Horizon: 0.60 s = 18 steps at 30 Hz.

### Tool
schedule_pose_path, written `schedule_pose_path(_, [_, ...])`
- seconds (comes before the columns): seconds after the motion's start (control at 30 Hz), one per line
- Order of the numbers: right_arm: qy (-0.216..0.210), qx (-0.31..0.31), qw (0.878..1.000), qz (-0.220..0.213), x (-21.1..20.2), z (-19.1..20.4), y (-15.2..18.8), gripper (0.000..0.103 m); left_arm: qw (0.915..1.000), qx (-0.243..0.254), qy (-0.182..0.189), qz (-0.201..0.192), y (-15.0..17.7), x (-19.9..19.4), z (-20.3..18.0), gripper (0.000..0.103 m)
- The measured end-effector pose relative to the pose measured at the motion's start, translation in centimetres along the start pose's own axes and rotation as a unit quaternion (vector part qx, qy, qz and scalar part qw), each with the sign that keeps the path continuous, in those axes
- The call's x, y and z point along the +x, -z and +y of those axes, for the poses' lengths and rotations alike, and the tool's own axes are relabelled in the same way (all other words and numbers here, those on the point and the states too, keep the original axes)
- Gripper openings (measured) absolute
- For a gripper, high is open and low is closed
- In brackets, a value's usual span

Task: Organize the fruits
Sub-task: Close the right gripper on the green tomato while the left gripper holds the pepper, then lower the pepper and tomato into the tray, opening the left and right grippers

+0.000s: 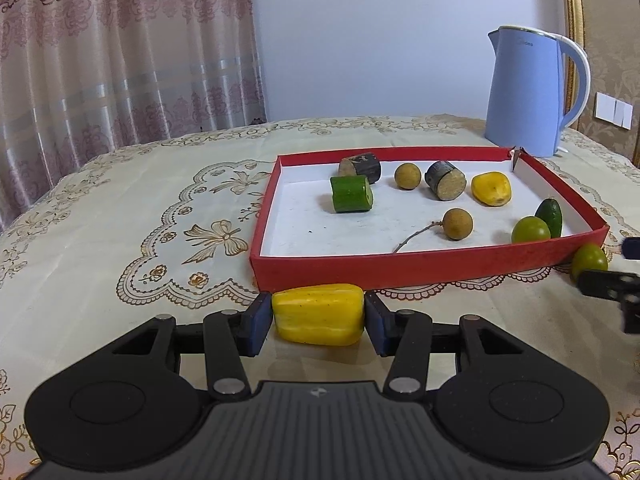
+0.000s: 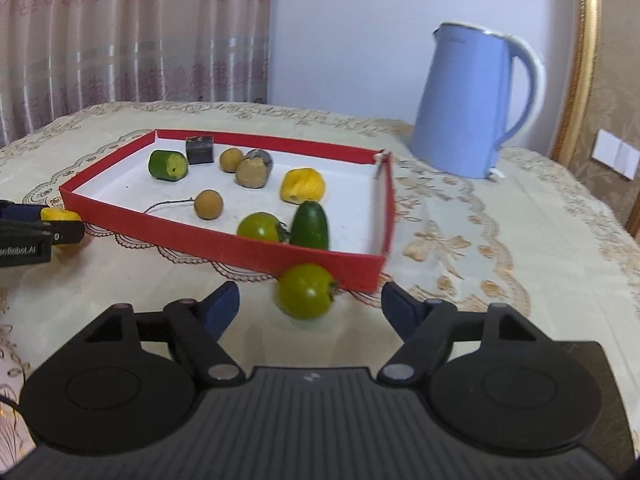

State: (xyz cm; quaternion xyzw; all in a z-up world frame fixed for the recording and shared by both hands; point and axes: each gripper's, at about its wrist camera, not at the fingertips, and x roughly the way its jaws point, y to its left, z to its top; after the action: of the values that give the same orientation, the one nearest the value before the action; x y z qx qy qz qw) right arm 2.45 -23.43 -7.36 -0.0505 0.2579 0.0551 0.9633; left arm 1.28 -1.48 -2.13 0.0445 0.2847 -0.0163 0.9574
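In the left wrist view our left gripper (image 1: 318, 316) is clamped on a yellow fruit piece (image 1: 318, 314), just in front of the red tray (image 1: 400, 266). In the right wrist view our right gripper (image 2: 310, 308) stands apart around a green tomato (image 2: 306, 290), pads clear of it, against the red tray's (image 2: 224, 236) near wall.

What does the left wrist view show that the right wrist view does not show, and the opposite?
Only the left wrist view shows clearly the left gripper with its jaws shut on a yellow fruit piece.

Only the right wrist view shows the right gripper with open jaws on each side of a green tomato, not touching it.

Both show the red tray holding fruit pieces, the blue kettle and the tablecloth.
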Motion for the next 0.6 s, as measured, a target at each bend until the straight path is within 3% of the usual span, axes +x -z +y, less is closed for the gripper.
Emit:
schedule_pose_path(0.1, [0.011,-0.012,1.000,0.017,1.4,0.5,-0.5,0.058,1.0000,0.001,0.002,0.000,0.0,0.0,0.0,0.048])
schedule_pose_path(0.17, [0.008,-0.011,0.999,0.030,2.2,0.6,-0.6,0.045,1.0000,0.000,0.002,0.001,0.0,0.0,0.1,0.048])
schedule_pose_path(0.23, [0.003,-0.005,1.000,0.031,2.3,0.6,-0.6,0.041,1.0000,0.001,0.001,0.001,0.0,0.1,0.1,0.048])
schedule_pose_path(0.27, [0.002,-0.007,1.000,0.030,2.3,0.6,-0.6,0.033,1.0000,0.001,0.000,0.002,0.0,0.2,0.1,0.048])
schedule_pose_path(0.6, [-0.023,0.012,1.000,-0.018,-2.0,0.7,0.5,0.033,1.0000,0.002,-0.003,0.002,-0.4,-0.1,0.0,0.048])
